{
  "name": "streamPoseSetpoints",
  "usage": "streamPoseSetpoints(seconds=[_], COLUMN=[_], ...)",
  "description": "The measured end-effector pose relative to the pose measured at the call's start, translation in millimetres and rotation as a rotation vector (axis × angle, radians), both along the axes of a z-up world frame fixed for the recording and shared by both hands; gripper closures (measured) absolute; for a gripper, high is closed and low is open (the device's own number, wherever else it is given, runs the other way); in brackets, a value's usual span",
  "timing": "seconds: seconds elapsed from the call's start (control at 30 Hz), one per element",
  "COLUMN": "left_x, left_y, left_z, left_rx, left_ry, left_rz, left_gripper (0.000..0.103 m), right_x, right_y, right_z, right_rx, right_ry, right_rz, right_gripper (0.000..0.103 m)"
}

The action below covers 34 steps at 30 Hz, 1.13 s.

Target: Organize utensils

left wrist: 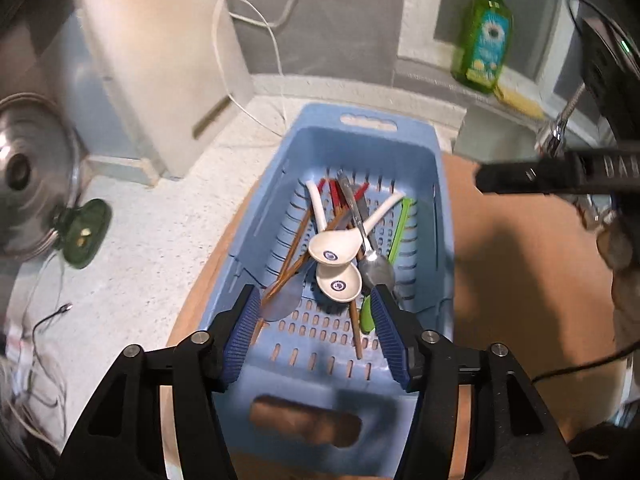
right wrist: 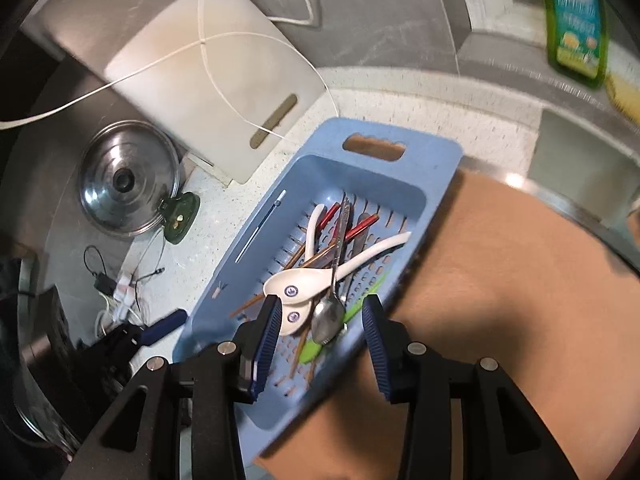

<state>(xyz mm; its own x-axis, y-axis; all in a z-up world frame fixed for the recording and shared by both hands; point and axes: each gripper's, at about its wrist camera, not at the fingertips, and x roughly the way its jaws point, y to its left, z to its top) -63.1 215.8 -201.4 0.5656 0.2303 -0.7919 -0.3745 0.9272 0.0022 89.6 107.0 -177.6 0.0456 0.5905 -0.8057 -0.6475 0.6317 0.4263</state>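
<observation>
Both jaws open and empty above the utensil basket.

I see white ceramic spoons (left wrist: 334, 254), a steel spoon (left wrist: 376, 270) and wooden chopsticks (left wrist: 294, 254) heaped in the blue slotted plastic basket (left wrist: 256, 216), handles pointing far; my left gripper (left wrist: 316, 336) and right gripper (right wrist: 320, 344) hover at the near end, equally close.

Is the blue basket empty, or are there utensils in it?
Not empty. The blue basket holds two white spoons, a metal spoon, chopsticks and a green utensil.
</observation>
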Motion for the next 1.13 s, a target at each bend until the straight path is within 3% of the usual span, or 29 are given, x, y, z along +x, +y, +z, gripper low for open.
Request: streamPoseSetpoints(seconds=[0.1, 0.33, 0.43, 0.8, 1.13], left_x=[-11.7, -24.6, -31.7, -47.3, -50.4], left_y=[-11.3, -36.3, -44.5, -64.9, -73.7], left_z=[14.7, 51.1, 62.0, 81.6, 81.6], left_rx=[0.004, 0.054, 0.044, 0.057, 0.05], left_ry=[-0.061, -0.156, -0.191, -0.242, -0.243], left_rz=[0.042, 0.138, 0.175, 0.235, 0.228], left_gripper=[0.03, 0.029, 0.02, 0.02, 0.018], right_x=[-9.2, -23.1, -28.6, -40.6, -43.8], right_y=[-19.3, -59.7, -74.5, -104.5, -110.1], right_z=[11.8, 33.6, 41.6, 58.5, 58.0], right_rx=[0.003, 0.003, -0.003, 0.013, 0.011], right_ry=[-0.074, -0.181, -0.229, -0.299, -0.293], right_rz=[-0.003, -0.024, -0.035, -0.062, -0.068], right_gripper=[0.06, 0.059, 0.057, 0.055, 0.054])
